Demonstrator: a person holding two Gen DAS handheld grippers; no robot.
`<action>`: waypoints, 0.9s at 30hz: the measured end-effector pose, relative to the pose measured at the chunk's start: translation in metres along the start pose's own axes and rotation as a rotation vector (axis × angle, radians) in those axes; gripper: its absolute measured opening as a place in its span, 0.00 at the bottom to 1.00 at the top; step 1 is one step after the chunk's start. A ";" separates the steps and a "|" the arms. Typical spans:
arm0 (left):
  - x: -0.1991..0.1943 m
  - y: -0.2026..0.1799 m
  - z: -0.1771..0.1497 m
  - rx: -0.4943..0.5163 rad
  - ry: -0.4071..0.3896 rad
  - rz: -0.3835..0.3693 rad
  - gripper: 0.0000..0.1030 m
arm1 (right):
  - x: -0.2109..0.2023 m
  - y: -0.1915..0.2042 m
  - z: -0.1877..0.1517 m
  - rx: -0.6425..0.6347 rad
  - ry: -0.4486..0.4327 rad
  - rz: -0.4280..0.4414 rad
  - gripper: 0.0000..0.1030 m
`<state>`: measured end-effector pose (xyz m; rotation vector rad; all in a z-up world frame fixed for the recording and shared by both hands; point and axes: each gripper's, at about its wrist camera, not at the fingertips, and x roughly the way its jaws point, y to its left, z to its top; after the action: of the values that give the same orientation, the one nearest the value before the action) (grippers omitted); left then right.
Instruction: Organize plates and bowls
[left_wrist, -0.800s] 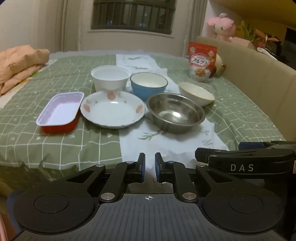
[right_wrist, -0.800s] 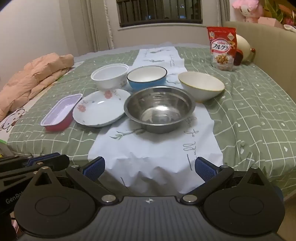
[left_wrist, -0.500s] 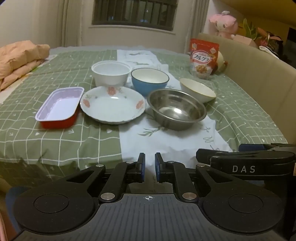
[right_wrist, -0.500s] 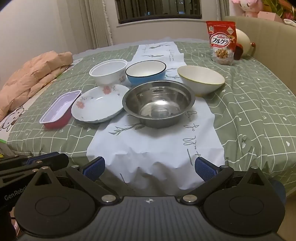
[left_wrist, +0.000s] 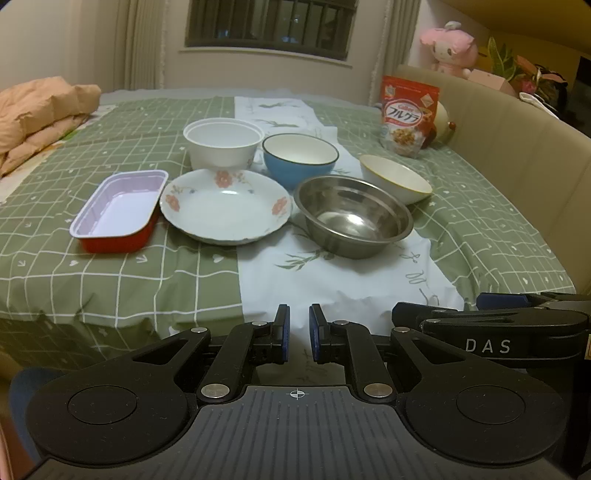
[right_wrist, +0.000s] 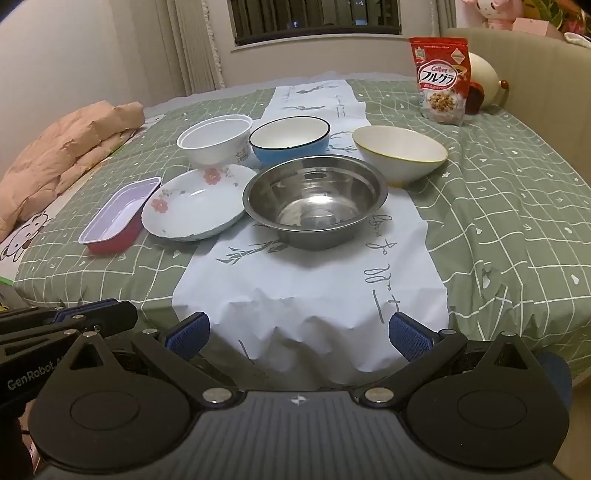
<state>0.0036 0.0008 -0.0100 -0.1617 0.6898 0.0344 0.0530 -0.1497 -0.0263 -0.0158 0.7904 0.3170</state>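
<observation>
On the green checked cloth stand a flowered white plate (left_wrist: 225, 206) (right_wrist: 194, 205), a steel bowl (left_wrist: 352, 218) (right_wrist: 314, 201), a blue bowl (left_wrist: 300, 155) (right_wrist: 290, 140), a white foam bowl (left_wrist: 221, 144) (right_wrist: 214, 142), a cream bowl (left_wrist: 395, 179) (right_wrist: 400, 155) and a red rectangular tray (left_wrist: 118, 210) (right_wrist: 118, 216). My left gripper (left_wrist: 297, 332) hangs shut and empty before the table's near edge. My right gripper (right_wrist: 297, 338) is beside it, open wide and holding nothing; its body shows as a black bar (left_wrist: 495, 328) in the left wrist view.
A red cereal bag (left_wrist: 408, 114) (right_wrist: 443, 79) stands at the far right near a beige sofa back (left_wrist: 517, 155). A folded peach blanket (left_wrist: 37, 110) (right_wrist: 70, 147) lies at the far left. A white paper runner (right_wrist: 314, 273) covers the table's middle.
Both views have tilted downward a little and drawn slightly closer, so the dishes sit higher in the pictures. The jaws of both grippers stand as before.
</observation>
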 end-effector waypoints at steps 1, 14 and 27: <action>0.000 0.000 0.000 -0.001 -0.001 -0.001 0.14 | 0.000 0.000 0.000 0.001 -0.001 0.000 1.00; -0.001 0.000 0.002 -0.004 0.000 -0.003 0.14 | 0.001 0.000 -0.001 0.003 0.004 0.004 1.00; -0.002 -0.001 0.003 -0.005 0.000 -0.006 0.14 | 0.000 0.000 -0.001 0.005 0.005 0.006 1.00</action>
<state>0.0044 -0.0001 -0.0063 -0.1689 0.6892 0.0305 0.0523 -0.1496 -0.0268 -0.0099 0.7965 0.3207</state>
